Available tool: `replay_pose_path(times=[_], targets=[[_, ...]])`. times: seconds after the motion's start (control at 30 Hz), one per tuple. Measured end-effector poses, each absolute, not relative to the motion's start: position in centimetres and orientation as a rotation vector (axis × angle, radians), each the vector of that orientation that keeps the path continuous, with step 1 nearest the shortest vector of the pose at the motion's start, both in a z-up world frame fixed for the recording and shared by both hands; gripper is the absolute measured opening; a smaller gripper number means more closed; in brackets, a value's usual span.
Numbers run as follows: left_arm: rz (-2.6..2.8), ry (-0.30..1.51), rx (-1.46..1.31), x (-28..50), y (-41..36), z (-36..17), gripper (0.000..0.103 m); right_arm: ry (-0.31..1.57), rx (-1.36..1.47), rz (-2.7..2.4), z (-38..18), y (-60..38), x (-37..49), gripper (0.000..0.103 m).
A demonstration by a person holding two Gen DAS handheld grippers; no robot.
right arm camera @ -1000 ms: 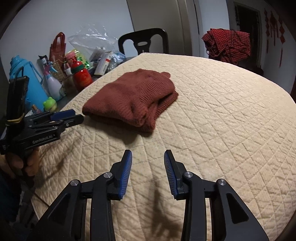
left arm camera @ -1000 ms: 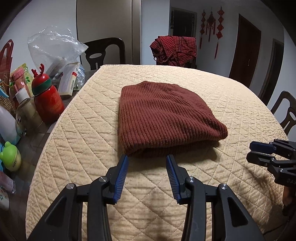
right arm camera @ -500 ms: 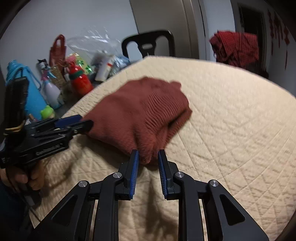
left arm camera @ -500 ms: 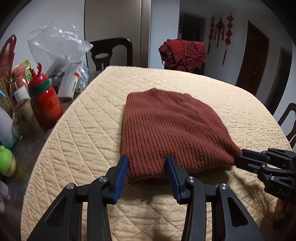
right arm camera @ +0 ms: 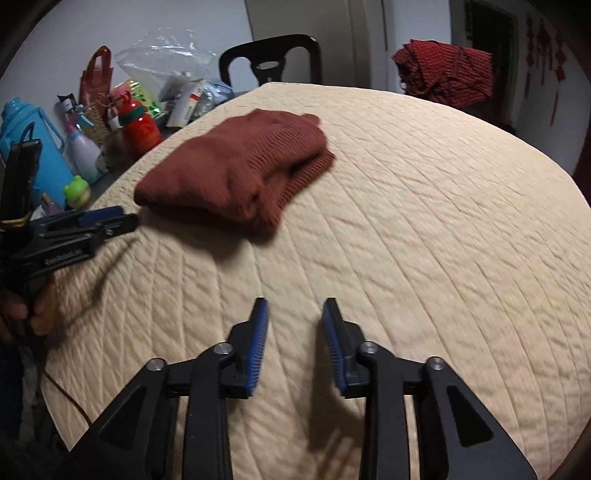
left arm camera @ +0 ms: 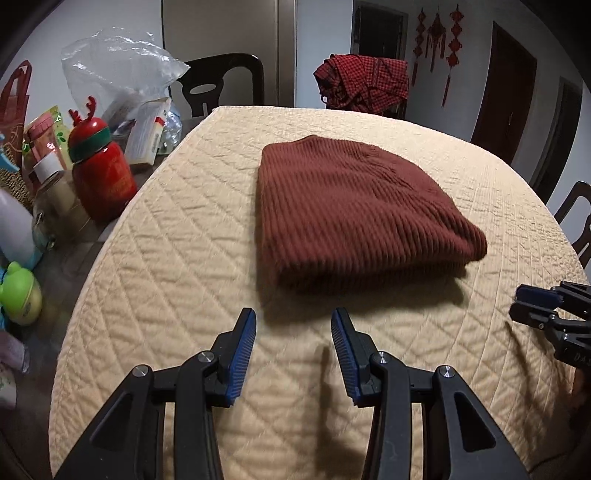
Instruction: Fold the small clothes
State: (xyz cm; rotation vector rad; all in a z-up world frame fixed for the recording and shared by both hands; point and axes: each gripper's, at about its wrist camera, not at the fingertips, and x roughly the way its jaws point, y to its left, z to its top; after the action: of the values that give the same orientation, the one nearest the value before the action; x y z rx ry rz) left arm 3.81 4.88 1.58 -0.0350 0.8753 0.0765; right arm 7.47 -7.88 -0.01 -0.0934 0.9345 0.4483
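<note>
Your counter (left arm camera: pixel 155 280) is rounded and covered by a cream quilted pad stitched in diamonds, in a dim room with white walls, dark doors and red knotted ornaments (left arm camera: pixel 436 33) hanging on the far wall. A black chair (left arm camera: pixel 221 85) stands at the far edge, and a red checked garment (left arm camera: pixel 364 83) is draped over another. Along the counter's left side you have clutter: a clear plastic bag (left arm camera: pixel 114 70), a red reindeer bottle (left arm camera: pixel 99 166), a green frog-shaped bottle (left arm camera: pixel 20 291) and a blue jug (right arm camera: pixel 26 147). The folded rust-brown ribbed knit garment (left arm camera: pixel 354 218) lies flat near the middle of the pad, its long axis running from the near left toward the far right in the right claw's view, thick folded edge toward you. Your left claw (left arm camera: pixel 293 347) is spread and empty, just short of that edge. Your right claw (right arm camera: pixel 295 339) is opening with nothing between its pads, well clear of the garment. White lettering on the left claw's body is too blurred to read.
</note>
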Motion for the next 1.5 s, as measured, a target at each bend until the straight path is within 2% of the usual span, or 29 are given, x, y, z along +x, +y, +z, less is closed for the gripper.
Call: replay_pose_path(times=[0.13,0.27,0.47,0.63,0.73,1.13,1.27,1.5], targets=[[0.091,0.883,-0.026,3.1,5.0,1.3,0.045,0.927,-0.123,0.428,-0.3,-8.5,6.7,0.037],[0.099,0.911,-0.034,3.1,5.2,0.3,0.051,0.905,-0.196,0.423,-0.5,-7.5,6.3,0.046],[0.106,0.900,-0.038,2.9,5.5,0.3,0.059,0.908,-0.192,0.427,-0.6,-7.6,6.4,0.047],[0.108,0.899,-0.039,2.8,5.5,0.1,0.061,0.905,-0.203,0.421,-0.6,-7.6,6.2,0.047],[0.092,0.904,-0.036,2.9,5.4,0.0,0.069,0.905,-0.203,0.420,-0.6,-7.5,6.2,0.048],[0.091,0.912,-0.023,3.3,5.4,-0.1,0.076,0.906,-0.199,0.422,-0.6,-7.5,6.2,0.048],[0.107,0.919,-0.034,3.4,5.6,-0.3,0.084,0.906,-0.200,0.421,-0.6,-7.5,6.2,0.048],[0.105,0.921,-0.033,3.4,5.7,-0.3,0.086,0.906,-0.199,0.422,-0.6,-7.4,6.2,0.048]])
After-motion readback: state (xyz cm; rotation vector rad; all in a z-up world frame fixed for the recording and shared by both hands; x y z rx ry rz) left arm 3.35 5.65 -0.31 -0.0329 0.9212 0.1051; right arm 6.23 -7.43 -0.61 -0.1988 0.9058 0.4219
